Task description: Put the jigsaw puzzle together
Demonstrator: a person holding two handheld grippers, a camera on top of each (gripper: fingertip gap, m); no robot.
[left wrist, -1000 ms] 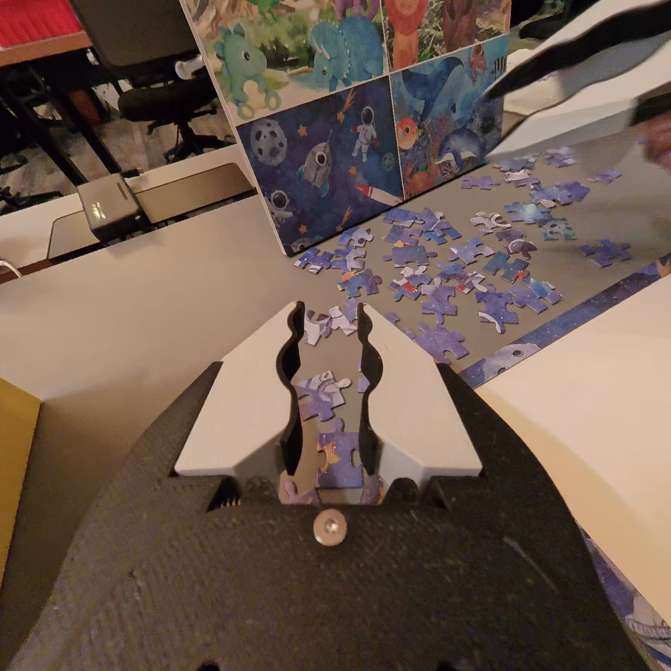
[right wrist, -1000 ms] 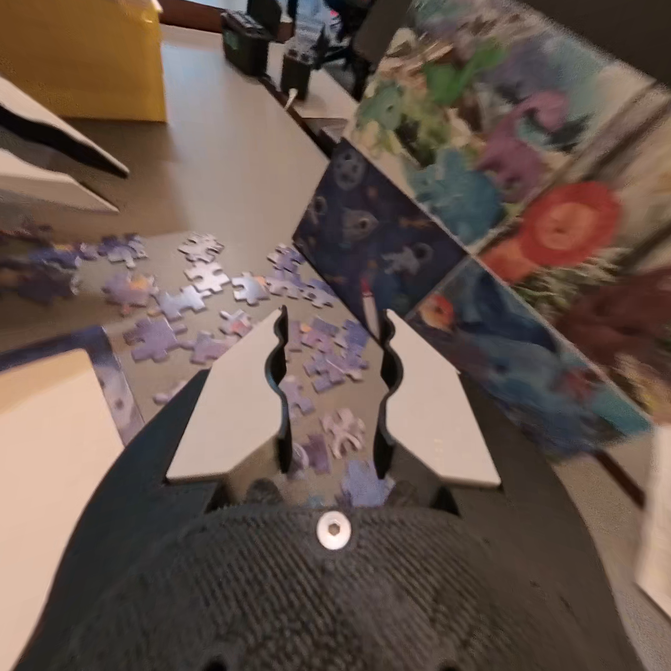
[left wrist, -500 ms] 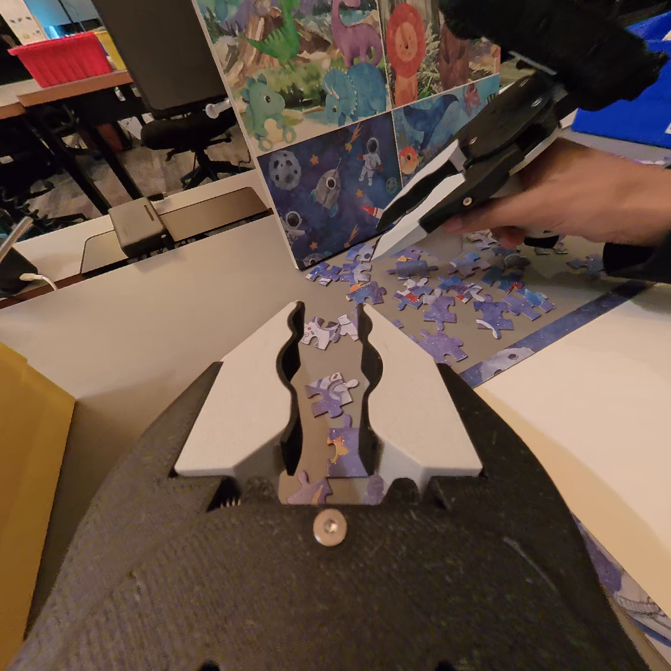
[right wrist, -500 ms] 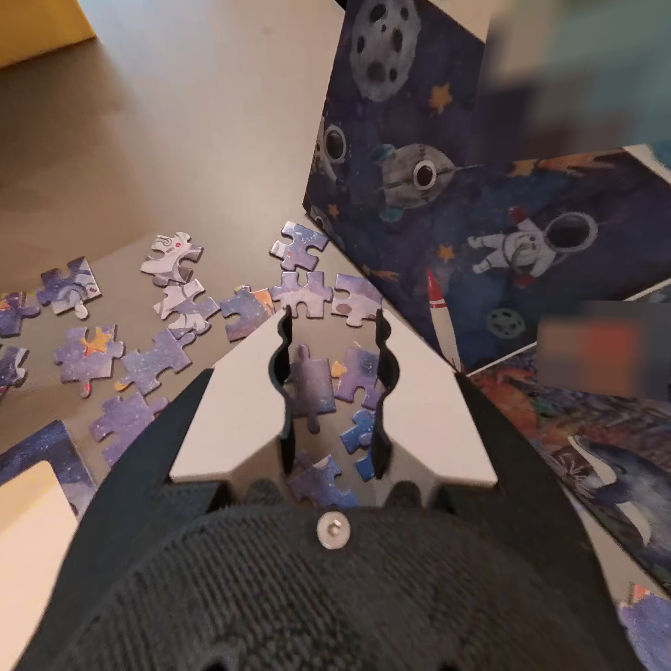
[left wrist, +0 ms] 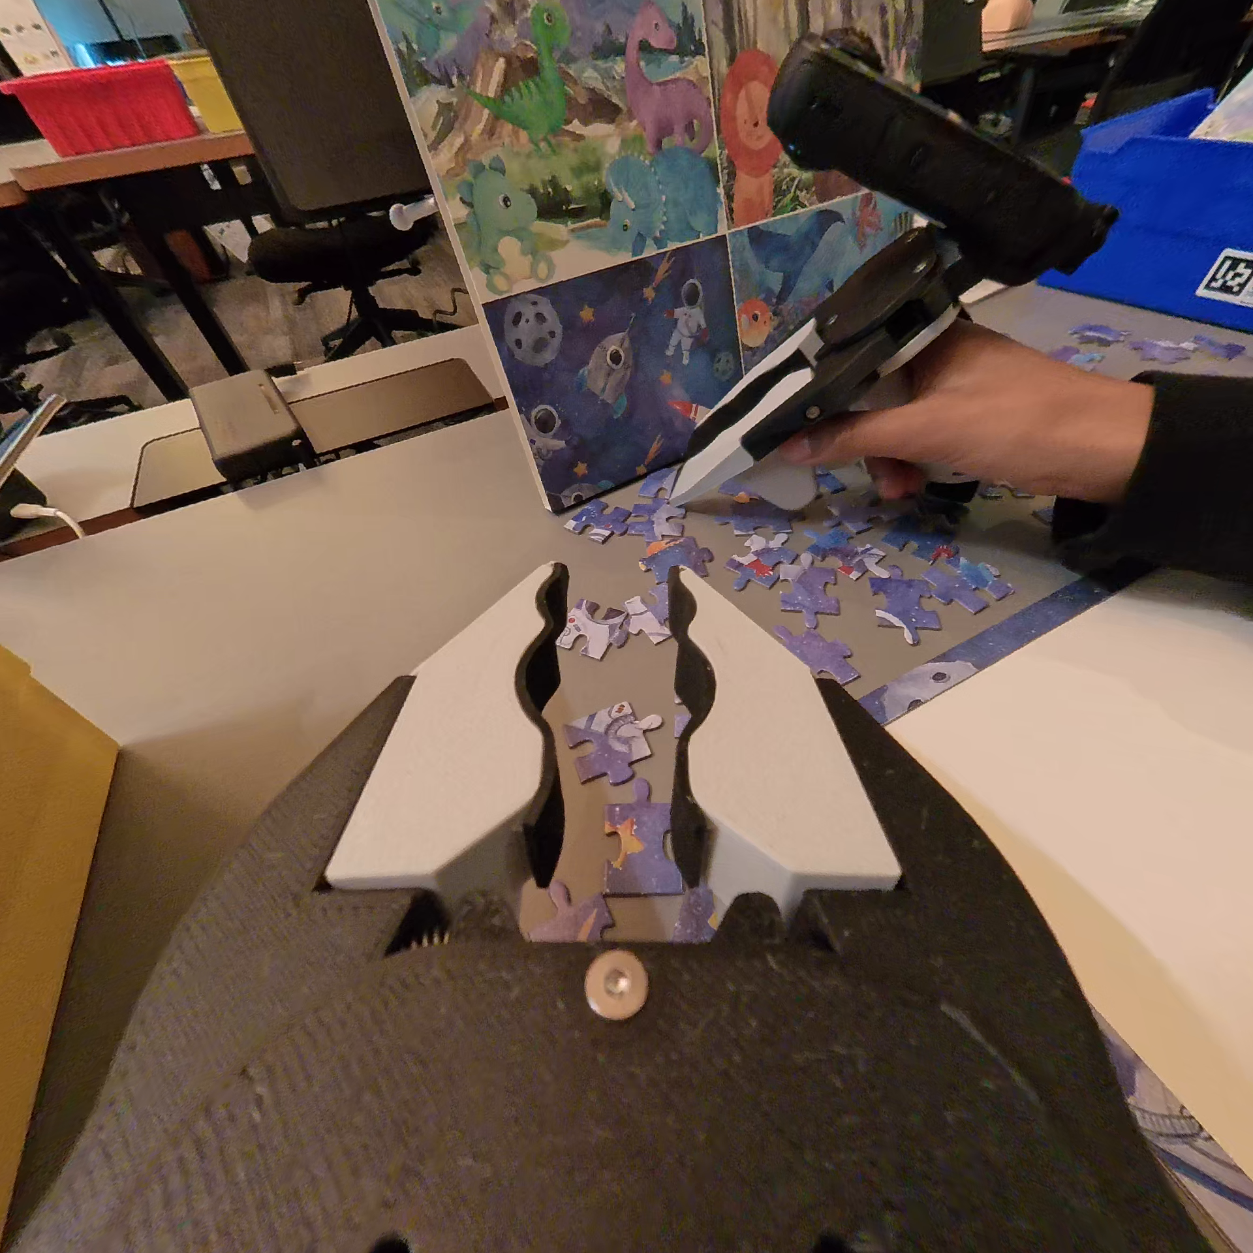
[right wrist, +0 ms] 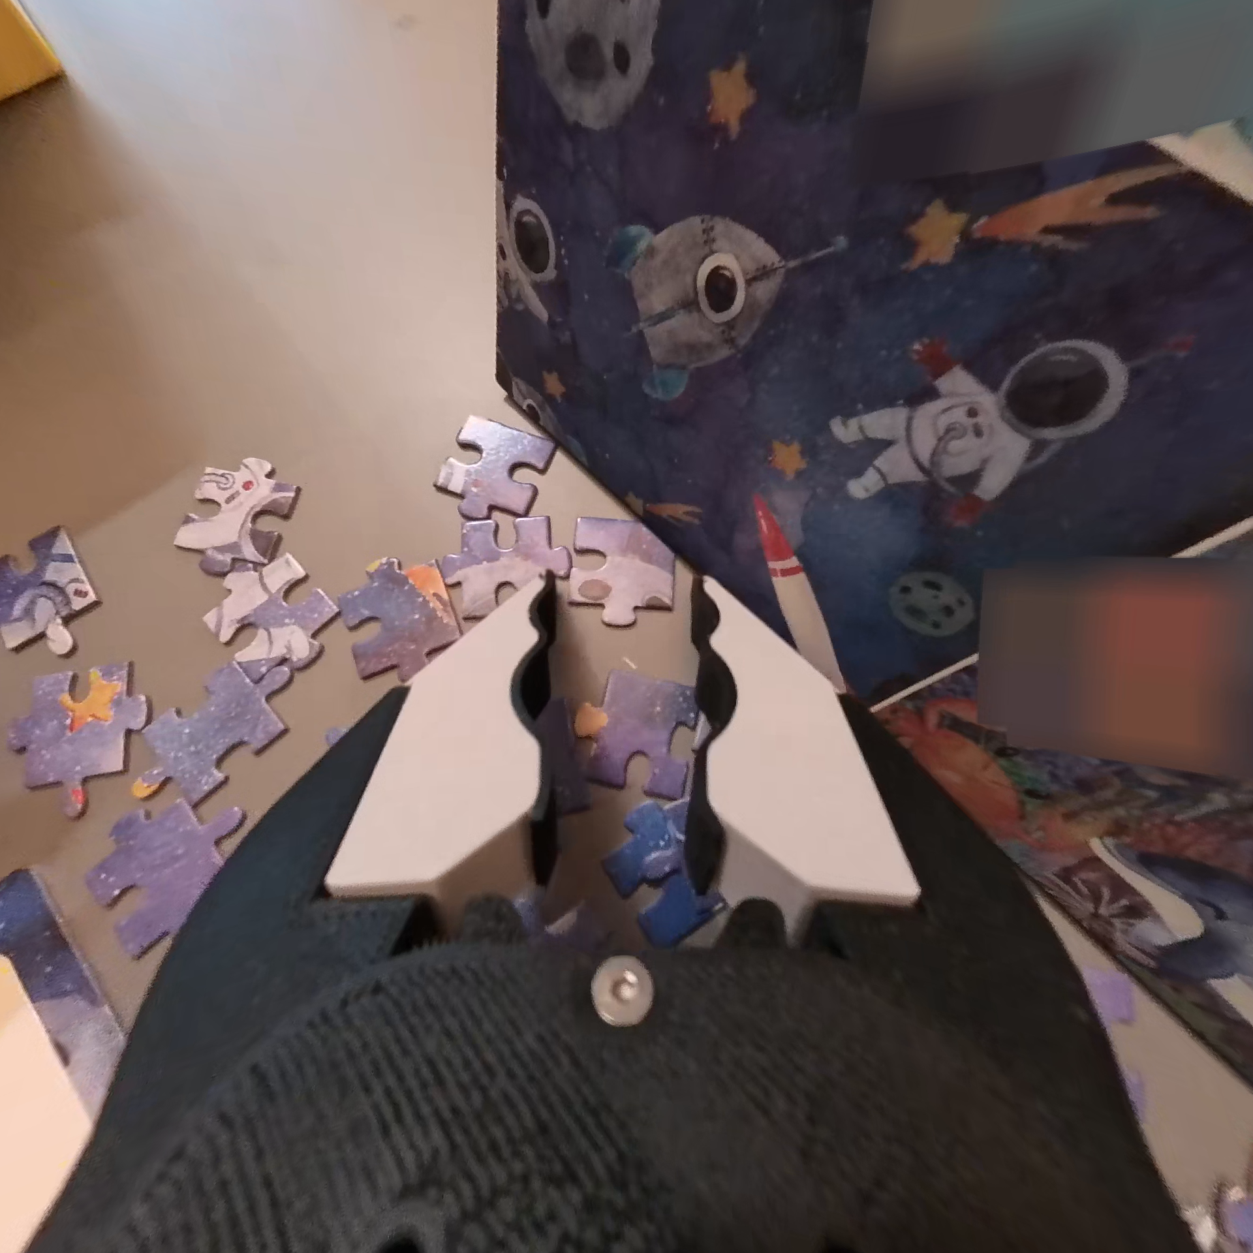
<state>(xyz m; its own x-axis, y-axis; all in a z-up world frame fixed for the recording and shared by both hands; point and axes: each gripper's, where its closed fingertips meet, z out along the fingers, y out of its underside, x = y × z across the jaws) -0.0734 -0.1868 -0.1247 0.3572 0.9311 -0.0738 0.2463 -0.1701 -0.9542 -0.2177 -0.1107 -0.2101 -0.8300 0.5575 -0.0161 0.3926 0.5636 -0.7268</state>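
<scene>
Several loose blue-purple puzzle pieces (left wrist: 813, 576) lie on the grey table in front of an upright reference picture board (left wrist: 610, 352). My left gripper (left wrist: 617, 576) is open and empty, hovering low over two pieces, one with a white shape (left wrist: 610, 746) and one with an orange star (left wrist: 637, 841). My right gripper (right wrist: 624, 586) is open and empty, with its tips low over the table by the board's lower corner (right wrist: 678, 508), close to a white-purple piece (right wrist: 620, 569). A purple piece (right wrist: 641, 725) lies between its fingers. It also shows in the left wrist view (left wrist: 685, 474), held by a hand (left wrist: 983, 420).
A pale puzzle board (left wrist: 1085, 780) with a blue assembled border strip (left wrist: 983, 651) lies at the right. A yellow box (left wrist: 41, 813) stands at the left, a black device (left wrist: 244, 420) at the back edge, and a blue bin (left wrist: 1166, 203) at the far right. My hands' fingertips stand some 20 cm from each other.
My right gripper swung in from the right and came down towards the pieces at the picture board's lower corner. My left gripper stayed over the same two pieces, still open.
</scene>
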